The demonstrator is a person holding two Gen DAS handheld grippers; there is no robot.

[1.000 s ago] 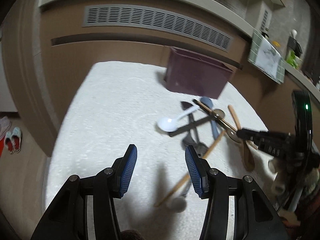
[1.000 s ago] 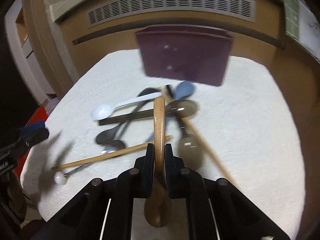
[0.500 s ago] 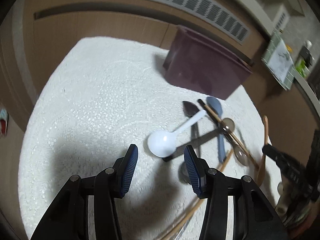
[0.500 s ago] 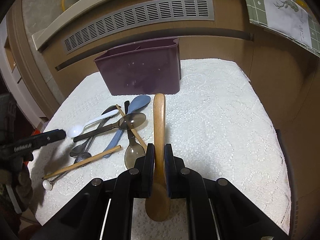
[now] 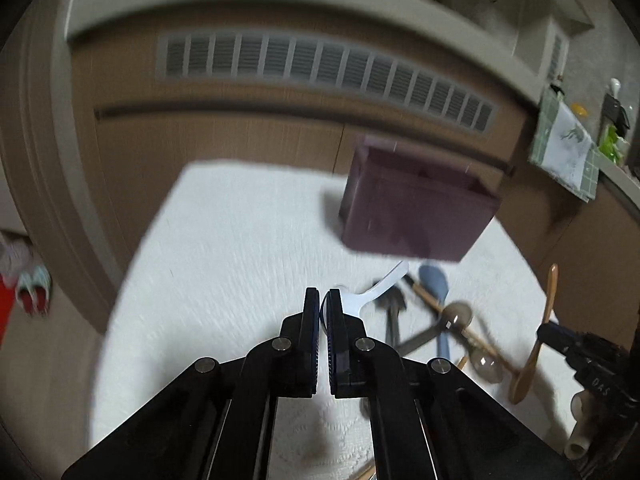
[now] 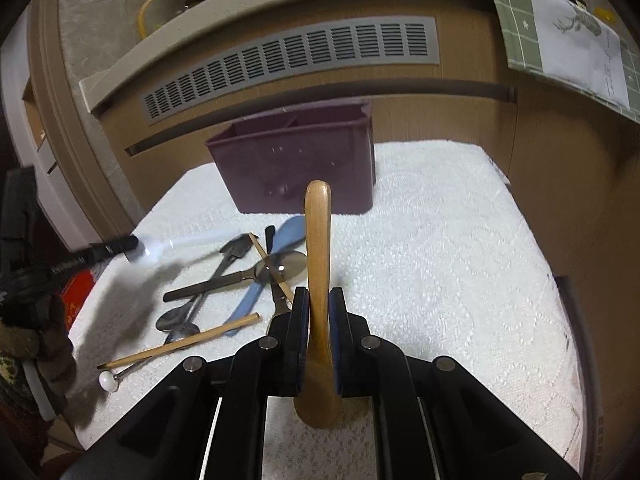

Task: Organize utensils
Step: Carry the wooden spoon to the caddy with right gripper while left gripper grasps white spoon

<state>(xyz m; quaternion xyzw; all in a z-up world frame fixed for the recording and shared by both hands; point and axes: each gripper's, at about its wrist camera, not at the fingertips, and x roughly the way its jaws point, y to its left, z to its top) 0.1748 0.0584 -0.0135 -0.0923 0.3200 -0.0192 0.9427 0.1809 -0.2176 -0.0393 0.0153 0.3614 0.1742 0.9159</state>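
Left wrist view shows the left gripper [image 5: 324, 300] with its jaws just closed on the bowl of the white plastic spoon [image 5: 370, 294]; the pads press on the bowl, and the handle sticks out to the right toward the holder. This picture is blurred. In the right wrist view the same spoon [image 6: 176, 244] appears as a pale smear at the tip of the left gripper [image 6: 132, 245], lifted above the cloth with a shadow under it.

The right gripper [image 6: 319, 308] has its jaws nearly together and clamped on a wooden spoon [image 6: 318, 280]. The handle points forward toward the holder, and the bowl hangs below the pads, near the camera.

The dark purple utensil holder [image 6: 296, 164] stands at the far side of the white lace cloth [image 6: 440, 260], in front of a wooden cabinet with a grey vent grille [image 6: 288, 64].

On the cloth, in front of the holder, the other utensils lie in a crossed pile: a blue spoon [image 6: 266, 272], a translucent brown spoon [image 6: 280, 268], a metal spoon [image 6: 176, 318] and a wooden chopstick [image 6: 180, 346].
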